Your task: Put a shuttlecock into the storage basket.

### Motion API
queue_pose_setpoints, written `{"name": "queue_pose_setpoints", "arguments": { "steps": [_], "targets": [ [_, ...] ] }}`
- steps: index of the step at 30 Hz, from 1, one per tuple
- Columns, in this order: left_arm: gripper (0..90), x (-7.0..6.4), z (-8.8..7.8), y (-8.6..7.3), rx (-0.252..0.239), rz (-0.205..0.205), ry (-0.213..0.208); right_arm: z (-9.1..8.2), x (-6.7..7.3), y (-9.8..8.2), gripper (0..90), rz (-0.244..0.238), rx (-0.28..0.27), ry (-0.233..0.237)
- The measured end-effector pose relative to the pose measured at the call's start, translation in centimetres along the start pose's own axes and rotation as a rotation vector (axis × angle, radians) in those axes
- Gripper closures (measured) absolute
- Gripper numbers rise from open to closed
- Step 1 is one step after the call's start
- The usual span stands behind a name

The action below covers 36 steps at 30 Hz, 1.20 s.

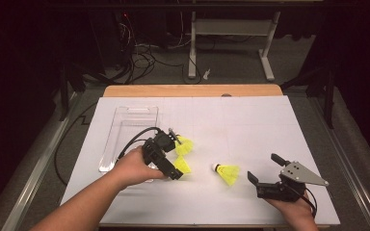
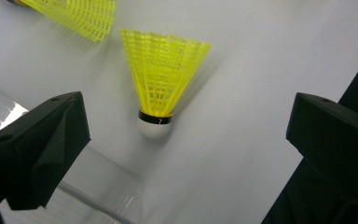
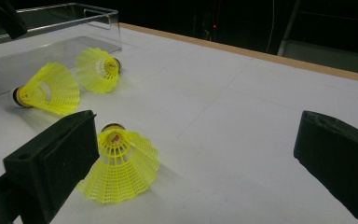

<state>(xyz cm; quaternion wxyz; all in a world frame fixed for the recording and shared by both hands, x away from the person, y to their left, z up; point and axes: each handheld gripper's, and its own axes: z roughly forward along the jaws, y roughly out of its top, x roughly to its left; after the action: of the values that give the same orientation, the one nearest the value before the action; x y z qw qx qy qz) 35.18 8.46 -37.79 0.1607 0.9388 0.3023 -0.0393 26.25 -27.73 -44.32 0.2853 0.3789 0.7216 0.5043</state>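
Three yellow shuttlecocks lie on the white table sheet. Two of them (image 1: 184, 144) (image 1: 183, 165) sit beside a clear plastic tray (image 1: 125, 120); the third (image 1: 227, 173) lies alone, right of centre. My left gripper (image 1: 176, 156) hovers open over the pair. In the left gripper view one shuttlecock (image 2: 161, 79) lies between the spread jaws, cork toward the camera, untouched, and another (image 2: 74, 14) is at the top left. My right gripper (image 1: 265, 167) stands open just right of the lone shuttlecock (image 3: 119, 165), which lies by its left jaw. Nothing is held.
The clear tray (image 3: 51, 28) looks empty and lies left of the shuttlecock pair (image 3: 51, 88) (image 3: 98, 69). The wooden table edge (image 1: 192, 90) runs along the back. Bare white sheet stretches across the right and far half. Cables and a desk frame are on the floor beyond.
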Motion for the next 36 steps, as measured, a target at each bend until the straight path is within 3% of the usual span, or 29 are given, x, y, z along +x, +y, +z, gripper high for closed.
{"name": "queue_pose_setpoints", "arguments": {
  "steps": [21,36],
  "targets": [
    [4.7,0.2,2.7,0.3,0.082,0.037,0.030,0.0,0.0,0.0,0.2,-0.002,-0.003,0.001],
    [9.0,0.3,3.4,0.2,0.116,0.042,0.049,-0.1,0.1,0.1,0.2,-0.005,-0.004,0.000]
  ]
}}
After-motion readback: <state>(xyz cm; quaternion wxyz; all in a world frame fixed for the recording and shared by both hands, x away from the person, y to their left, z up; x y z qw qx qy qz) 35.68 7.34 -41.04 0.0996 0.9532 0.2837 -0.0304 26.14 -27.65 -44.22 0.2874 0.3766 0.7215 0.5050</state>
